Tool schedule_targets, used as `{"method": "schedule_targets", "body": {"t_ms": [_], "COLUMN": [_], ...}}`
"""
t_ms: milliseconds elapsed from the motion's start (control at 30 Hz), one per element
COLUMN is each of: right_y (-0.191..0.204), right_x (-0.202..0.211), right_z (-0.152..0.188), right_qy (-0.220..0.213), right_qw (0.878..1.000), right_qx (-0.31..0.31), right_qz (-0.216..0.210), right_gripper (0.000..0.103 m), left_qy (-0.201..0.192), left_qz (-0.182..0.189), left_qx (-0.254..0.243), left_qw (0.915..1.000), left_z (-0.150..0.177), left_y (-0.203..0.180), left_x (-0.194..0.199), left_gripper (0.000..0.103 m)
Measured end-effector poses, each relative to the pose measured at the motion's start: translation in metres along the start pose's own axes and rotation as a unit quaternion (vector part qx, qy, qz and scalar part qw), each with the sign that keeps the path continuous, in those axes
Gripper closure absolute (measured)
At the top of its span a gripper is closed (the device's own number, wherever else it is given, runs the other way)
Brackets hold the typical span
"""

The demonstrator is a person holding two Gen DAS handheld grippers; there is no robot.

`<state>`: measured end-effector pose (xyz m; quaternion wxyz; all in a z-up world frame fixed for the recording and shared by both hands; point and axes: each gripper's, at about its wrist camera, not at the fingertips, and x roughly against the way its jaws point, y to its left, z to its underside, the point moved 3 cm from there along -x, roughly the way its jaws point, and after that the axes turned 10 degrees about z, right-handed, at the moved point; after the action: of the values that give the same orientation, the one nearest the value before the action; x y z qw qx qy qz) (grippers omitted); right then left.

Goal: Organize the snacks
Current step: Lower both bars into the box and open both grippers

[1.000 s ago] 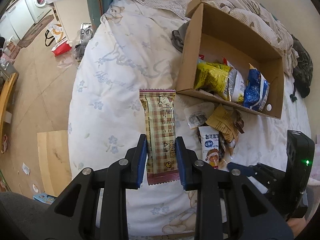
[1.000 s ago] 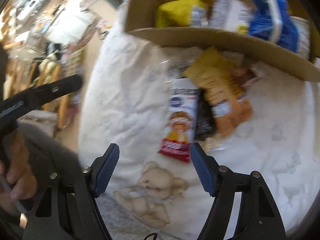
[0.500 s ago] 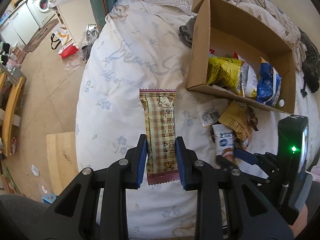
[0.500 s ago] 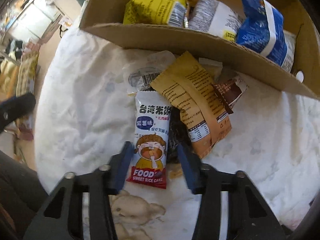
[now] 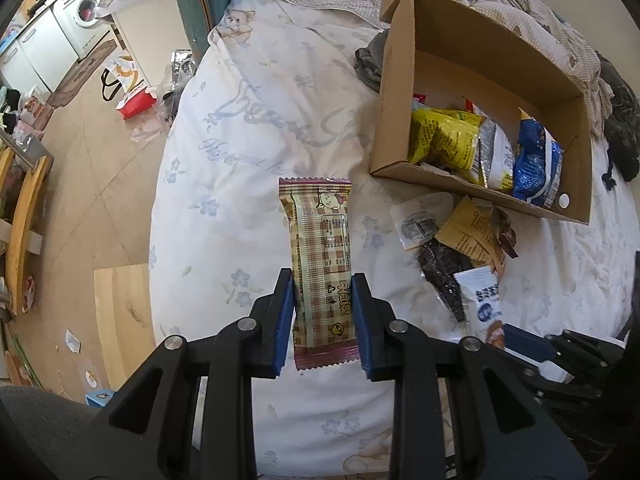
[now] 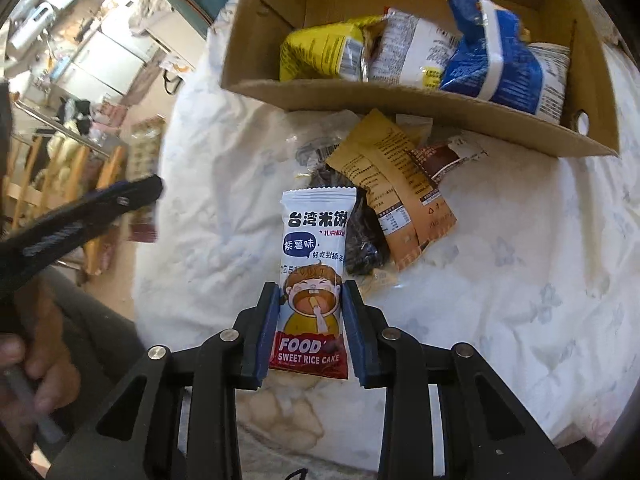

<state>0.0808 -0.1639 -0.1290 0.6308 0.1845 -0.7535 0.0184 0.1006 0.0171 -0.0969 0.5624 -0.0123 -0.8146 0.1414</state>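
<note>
**Two snack bars gripped above the bed**

A plaid-patterned snack bar stands lengthwise between the blue pads of the left gripper, which is clamped narrow on its lower half, above the white floral bedspread. A white rice cake packet printed with a cartoon face and "SWEET RICE CAKE" sits between the pads of the right gripper, clamped at its sides in the same way.

Just beyond the packet, loose snacks lie in a small heap on the bed: a tan wrapper, a dark packet partly under it, a brown wrapper and a clear round-labelled one.

Behind the heap stands an open cardboard box holding a yellow bag, a white bag and a blue bag side by side. In the right wrist view a hand shows at the left edge, by the black body of the other gripper.
</note>
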Motion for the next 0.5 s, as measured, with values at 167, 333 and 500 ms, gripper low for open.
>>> {"method": "schedule_targets", "body": {"t_ms": [167,333,500], "right_y": [-0.003,-0.029,-0.051], "right_x": [0.041,0.089,0.100], "right_z": [-0.009,-0.037,-0.071], "right_qy": [-0.056,-0.122,-0.153], "right_qw": [0.997,0.990,0.983], "right_qx": [-0.035,-0.071,-0.097], "right_qz": [-0.034,-0.031,-0.018], "right_gripper": [0.070,0.070,0.070], "left_qy": [-0.017,-0.040,-0.071], "left_qz": [0.008,0.031,0.053], "left_qx": [-0.012,-0.028,-0.061], "left_qw": [0.9997,0.9983,0.9943], "left_z": [-0.002,-0.020,-0.052], "left_y": [-0.006,-0.018,-0.041], "left_x": [0.011,0.031,0.041], "left_gripper": [0.079,0.079,0.079]}}
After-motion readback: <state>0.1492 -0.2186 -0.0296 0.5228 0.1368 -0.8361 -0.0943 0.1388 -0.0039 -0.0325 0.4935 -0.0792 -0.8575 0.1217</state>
